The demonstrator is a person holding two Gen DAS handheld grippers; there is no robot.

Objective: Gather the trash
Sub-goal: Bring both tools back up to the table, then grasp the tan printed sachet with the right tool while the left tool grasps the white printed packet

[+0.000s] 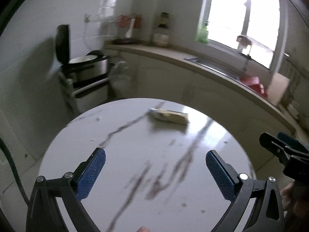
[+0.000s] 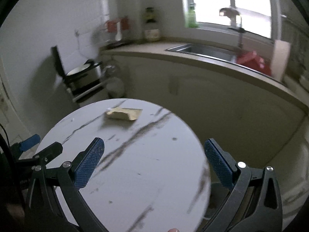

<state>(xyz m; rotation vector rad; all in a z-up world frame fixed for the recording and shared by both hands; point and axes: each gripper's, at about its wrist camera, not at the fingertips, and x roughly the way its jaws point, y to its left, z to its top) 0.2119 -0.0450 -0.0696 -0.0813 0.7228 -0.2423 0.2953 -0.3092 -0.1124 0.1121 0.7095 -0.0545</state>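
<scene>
Both the left gripper (image 1: pixel 155 172) and right gripper (image 2: pixel 154 162) hover spread wide and empty over the round marble table (image 1: pixel 135 164), so the approach is in hand; next comes reaching to the crumpled yellowish wrapper (image 1: pixel 169 116) at its far side.

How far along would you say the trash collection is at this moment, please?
Nothing looks collected yet. The yellowish wrapper lies on the far part of the round table, untouched. The left gripper and right gripper are both open and empty, near the table's close edge. Reaching, gripping and binning the wrapper all remain; no bin is clearly visible.
</scene>
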